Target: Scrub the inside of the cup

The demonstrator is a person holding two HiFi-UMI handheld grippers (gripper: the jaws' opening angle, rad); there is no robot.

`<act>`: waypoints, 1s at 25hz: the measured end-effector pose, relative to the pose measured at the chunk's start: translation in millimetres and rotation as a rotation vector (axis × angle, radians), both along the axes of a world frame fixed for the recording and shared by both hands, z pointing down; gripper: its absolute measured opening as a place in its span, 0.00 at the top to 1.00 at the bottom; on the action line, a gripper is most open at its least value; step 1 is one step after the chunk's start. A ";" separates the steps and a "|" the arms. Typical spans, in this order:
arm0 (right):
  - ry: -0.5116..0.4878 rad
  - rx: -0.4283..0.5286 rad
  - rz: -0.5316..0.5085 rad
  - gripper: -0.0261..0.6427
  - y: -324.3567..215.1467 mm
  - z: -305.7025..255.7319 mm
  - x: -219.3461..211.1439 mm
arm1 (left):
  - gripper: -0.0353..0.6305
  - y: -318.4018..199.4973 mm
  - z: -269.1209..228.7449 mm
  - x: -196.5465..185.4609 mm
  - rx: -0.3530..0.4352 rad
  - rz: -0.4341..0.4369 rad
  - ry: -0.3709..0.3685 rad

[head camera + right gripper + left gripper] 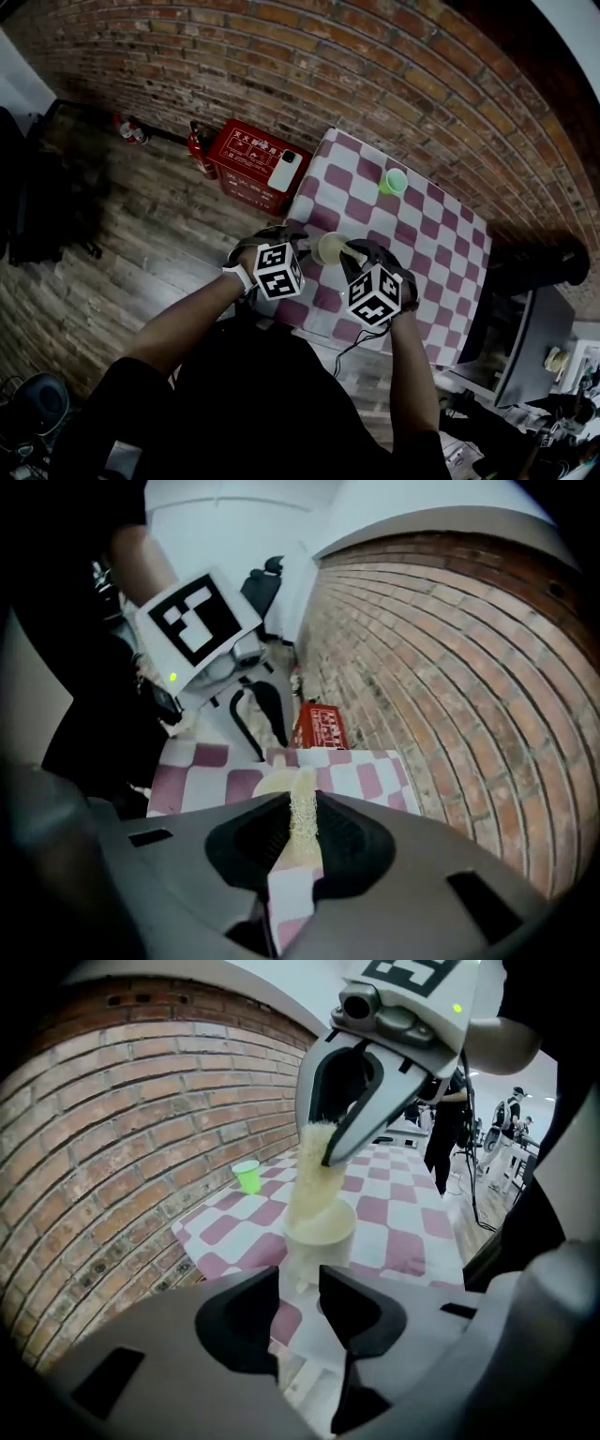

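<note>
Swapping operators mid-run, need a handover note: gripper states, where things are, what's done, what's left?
Left gripper: shut on the cream cup, held over the near part of the checked table.
Right gripper: shut on the sponge strip, whose lower end is inside the cup.
Green cup: stands on the table's far side.
Done: cup and sponge in hand, sponge inserted.
Left: scrub the inside walls. How clean the cup is can't be judged.

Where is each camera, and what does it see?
Head view: on the person's head, facing down at the table; both arms, left gripper and right gripper show.
Left gripper view: on that gripper, facing the cup; its fingers show.
Right gripper view: on that gripper, facing its sponge; its fingers show.
All share the checkered table.
</note>
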State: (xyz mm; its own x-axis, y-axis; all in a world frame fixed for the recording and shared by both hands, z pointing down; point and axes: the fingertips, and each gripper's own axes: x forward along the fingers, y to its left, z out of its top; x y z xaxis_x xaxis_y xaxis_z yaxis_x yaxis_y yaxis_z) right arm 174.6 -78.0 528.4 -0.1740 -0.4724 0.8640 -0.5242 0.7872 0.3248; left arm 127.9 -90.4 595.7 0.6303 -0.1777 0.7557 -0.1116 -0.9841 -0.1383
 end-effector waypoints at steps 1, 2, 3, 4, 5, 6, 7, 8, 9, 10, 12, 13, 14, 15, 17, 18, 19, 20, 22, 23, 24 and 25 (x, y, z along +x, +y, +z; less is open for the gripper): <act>0.022 -0.016 -0.055 0.85 1.4 7.1 -3.2 | 0.73 -0.6 -0.1 -2.0 0.001 -0.003 0.000; 0.043 -0.028 -0.106 0.85 1.9 13.1 -6.1 | 0.73 -1.5 -0.2 -4.2 0.001 -0.007 -0.001; 0.069 -0.033 -0.153 0.85 1.2 17.8 -8.3 | 0.73 -2.5 -0.6 -6.4 0.002 -0.012 -0.001; 0.101 -0.031 -0.194 0.85 -0.7 21.6 -9.7 | 0.73 -3.5 -1.2 -8.4 0.001 -0.017 0.001; 0.134 -0.027 -0.229 0.85 -3.3 24.9 -10.8 | 0.73 -4.5 -2.0 -10.0 0.000 -0.023 0.005; 0.163 -0.025 -0.258 0.85 -5.9 28.2 -11.7 | 0.73 -5.5 -2.9 -11.2 -0.002 -0.027 0.010; 0.186 -0.029 -0.281 0.85 -7.6 32.1 -12.6 | 0.73 -6.3 -3.6 -11.8 -0.004 -0.030 0.014; 0.204 -0.040 -0.300 0.85 -8.4 36.8 -13.1 | 0.73 -6.8 -3.9 -11.7 -0.006 -0.031 0.017; 0.216 -0.057 -0.312 0.85 -8.2 42.0 -13.4 | 0.73 -7.0 -3.6 -11.0 -0.007 -0.028 0.017; 0.220 -0.079 -0.316 0.85 -7.3 47.2 -13.7 | 0.73 -6.9 -2.5 -9.7 -0.007 -0.023 0.016; 0.199 -0.129 -0.297 0.85 -3.9 53.4 -15.6 | 0.73 -6.1 0.3 -6.6 -0.005 -0.007 0.009; 0.166 -0.152 -0.271 0.85 -2.2 52.8 -17.6 | 0.73 -5.2 1.3 -5.0 -0.004 0.000 0.006; 0.114 -0.173 -0.231 0.85 -1.3 49.8 -20.2 | 0.73 -4.0 1.8 -3.5 -0.005 0.006 0.005; 0.050 -0.186 -0.181 0.85 -2.0 44.7 -22.6 | 0.73 -2.8 2.0 -2.2 -0.007 0.010 0.005; -0.062 -0.180 -0.076 0.85 -10.0 31.9 -21.6 | 0.73 -1.6 1.9 -0.1 -0.010 0.014 0.007; -0.085 -0.163 -0.041 0.85 -15.8 26.8 -18.0 | 0.73 -1.7 1.5 0.7 -0.011 0.016 0.008; -0.085 -0.145 -0.030 0.85 -20.4 23.7 -14.1 | 0.73 -2.0 0.9 1.3 -0.013 0.017 0.008; -0.065 -0.132 -0.047 0.85 -22.5 23.5 -11.5 | 0.73 -2.4 0.3 1.8 -0.014 0.018 0.009; 0.004 -0.123 -0.125 0.85 -20.2 31.4 -10.6 | 0.73 -3.0 -0.3 2.7 -0.017 0.017 0.010; 0.040 -0.124 -0.161 0.85 -18.1 38.5 -10.8 | 0.73 -3.3 -0.3 3.2 -0.018 0.016 0.010; 0.067 -0.127 -0.184 0.85 -16.6 46.6 -10.8 | 0.73 -3.6 0.1 3.8 -0.018 0.015 0.010; 0.081 -0.133 -0.191 0.85 -15.9 54.7 -10.7 | 0.73 -3.7 0.7 4.5 -0.019 0.014 0.009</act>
State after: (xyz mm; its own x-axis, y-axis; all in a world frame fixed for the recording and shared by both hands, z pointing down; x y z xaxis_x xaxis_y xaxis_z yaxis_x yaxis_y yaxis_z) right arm 163.8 -93.9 583.1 -0.1766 -0.3187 0.9313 -0.3386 0.9081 0.2465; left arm 132.4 -94.1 596.4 0.6396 -0.1542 0.7531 -0.0990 -0.9880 -0.1182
